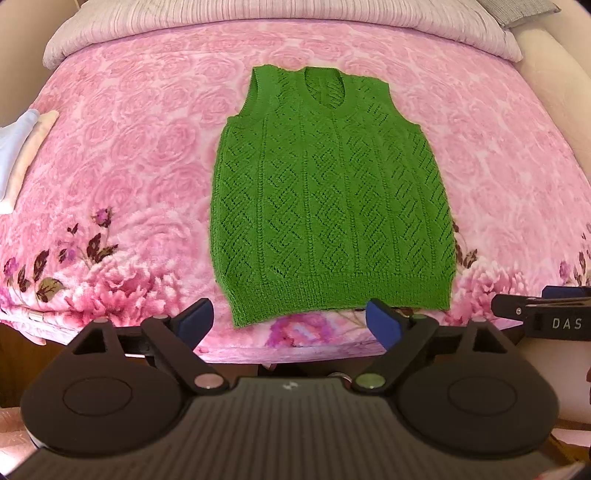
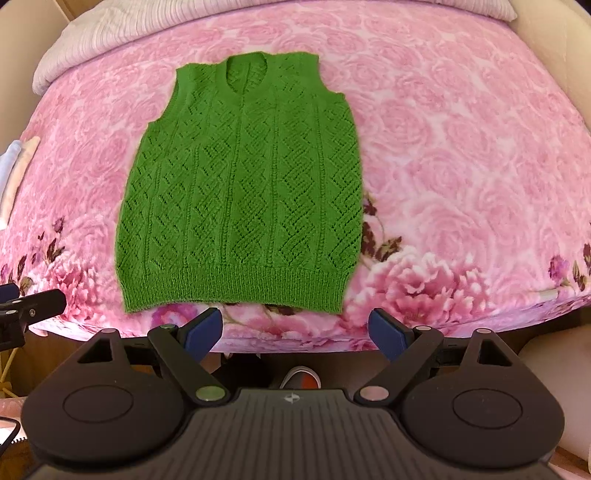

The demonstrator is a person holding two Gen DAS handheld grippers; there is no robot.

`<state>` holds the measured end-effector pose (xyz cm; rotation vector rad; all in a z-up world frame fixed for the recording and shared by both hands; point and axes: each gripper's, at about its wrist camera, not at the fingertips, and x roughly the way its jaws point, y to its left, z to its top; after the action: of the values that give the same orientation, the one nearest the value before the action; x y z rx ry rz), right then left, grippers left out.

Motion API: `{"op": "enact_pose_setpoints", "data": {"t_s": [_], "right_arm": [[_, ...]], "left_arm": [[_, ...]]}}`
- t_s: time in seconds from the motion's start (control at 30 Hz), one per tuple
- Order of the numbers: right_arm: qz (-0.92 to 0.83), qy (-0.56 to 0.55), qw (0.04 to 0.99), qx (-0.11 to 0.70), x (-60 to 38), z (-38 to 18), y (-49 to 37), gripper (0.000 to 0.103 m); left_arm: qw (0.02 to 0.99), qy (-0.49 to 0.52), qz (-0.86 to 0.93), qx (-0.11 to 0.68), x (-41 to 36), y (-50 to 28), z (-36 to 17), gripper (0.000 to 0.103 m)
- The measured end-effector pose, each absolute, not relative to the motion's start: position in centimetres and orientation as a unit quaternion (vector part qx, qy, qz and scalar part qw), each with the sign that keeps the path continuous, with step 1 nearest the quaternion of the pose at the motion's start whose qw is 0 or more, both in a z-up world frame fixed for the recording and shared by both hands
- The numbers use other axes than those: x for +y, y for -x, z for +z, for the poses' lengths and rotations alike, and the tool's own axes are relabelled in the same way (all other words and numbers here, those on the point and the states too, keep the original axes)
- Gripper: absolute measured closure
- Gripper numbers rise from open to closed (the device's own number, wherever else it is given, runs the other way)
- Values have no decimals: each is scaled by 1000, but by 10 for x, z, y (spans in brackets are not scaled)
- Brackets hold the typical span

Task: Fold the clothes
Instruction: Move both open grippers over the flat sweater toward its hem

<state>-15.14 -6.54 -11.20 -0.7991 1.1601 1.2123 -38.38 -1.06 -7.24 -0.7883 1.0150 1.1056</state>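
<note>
A green knitted sleeveless vest [image 1: 328,195] lies flat and unfolded on a pink rose-patterned blanket [image 1: 129,147], neck away from me, ribbed hem at the near bed edge. It also shows in the right wrist view [image 2: 240,184]. My left gripper [image 1: 290,323] is open and empty, just in front of the hem's middle. My right gripper [image 2: 295,326] is open and empty, just in front of the hem's right part. The right gripper's body [image 1: 546,317] shows at the right edge of the left wrist view; the left gripper's body [image 2: 29,310] shows at the left edge of the right wrist view.
A pale ribbed pillow or duvet [image 1: 295,18] lies across the head of the bed. Folded white and cream cloths [image 1: 22,155] sit at the bed's left edge. The near bed edge [image 1: 295,350] drops off below the hem. A shoe [image 2: 301,376] is on the floor.
</note>
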Motion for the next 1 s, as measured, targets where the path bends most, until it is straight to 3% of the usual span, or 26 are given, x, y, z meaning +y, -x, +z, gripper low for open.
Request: {"op": "enact_pose_setpoints", "data": {"t_s": [0.63, 1.0], "right_arm": [[516, 350, 608, 492, -38, -97, 162, 14], [507, 340, 621, 491, 16, -90, 171, 14]], "left_arm": [[675, 359, 469, 443, 17, 390, -67, 12], [687, 357, 455, 440, 83, 399, -66, 11]]}}
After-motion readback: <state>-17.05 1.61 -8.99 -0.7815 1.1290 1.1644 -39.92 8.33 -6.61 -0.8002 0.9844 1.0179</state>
